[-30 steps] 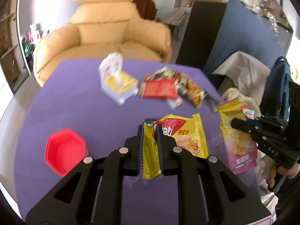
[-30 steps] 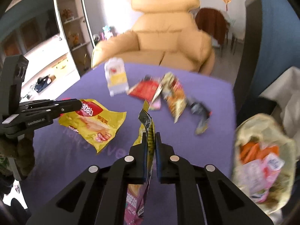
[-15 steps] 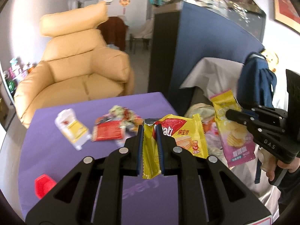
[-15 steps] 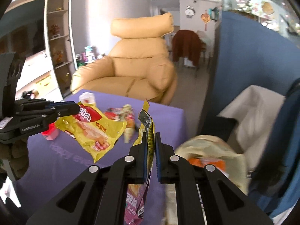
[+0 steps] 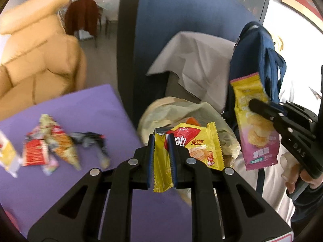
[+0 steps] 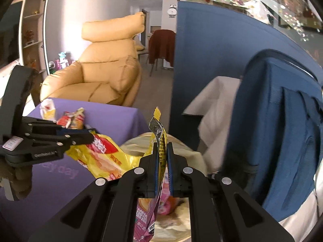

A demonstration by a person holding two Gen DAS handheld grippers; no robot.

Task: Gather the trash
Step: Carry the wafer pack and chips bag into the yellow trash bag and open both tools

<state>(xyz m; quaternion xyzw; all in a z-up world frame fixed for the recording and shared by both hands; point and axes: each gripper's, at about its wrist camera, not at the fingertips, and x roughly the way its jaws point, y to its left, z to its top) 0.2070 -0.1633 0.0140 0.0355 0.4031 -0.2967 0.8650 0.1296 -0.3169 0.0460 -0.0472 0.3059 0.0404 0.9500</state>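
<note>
the left gripper [image 5: 161,151] is clenched on the edge of a yellow wafer wrapper [image 5: 193,147], which hangs in the air over the mouth of a pale translucent trash bag [image 5: 181,111] just past the corner of the purple table [image 5: 80,111]. to its right, the right gripper [image 5: 252,103], held in a person's hand [image 5: 296,173], is clamped on a yellow-and-pink chip bag [image 5: 254,125] that dangles upright beside the trash bag, in front of a dark blue backpack [image 5: 260,60]. seen from the right wrist, the chip bag [image 6: 159,141] stands pinched between the near-closed jaws, its torn top sticking up above the fingers and its pink lower part hanging below them, with the trash bag [image 6: 187,153] open directly beneath and colourful scraps visible inside. in that same view the left gripper [image 6: 91,138] reaches in from the left, the wafer wrapper [image 6: 107,157] drooping from it at the bag's rim. farther back on the table a blurred cluster of more wrappers [image 5: 50,145] lies together, red, orange and grey pieces touching one another, with a white-and-yellow packet [image 5: 7,153] at the left edge. beyond the table stand a tan leather armchair [image 6: 105,70], a dark blue partition wall [image 6: 212,50] and a white cloth [image 5: 197,60] draped next to the backpack.
</note>
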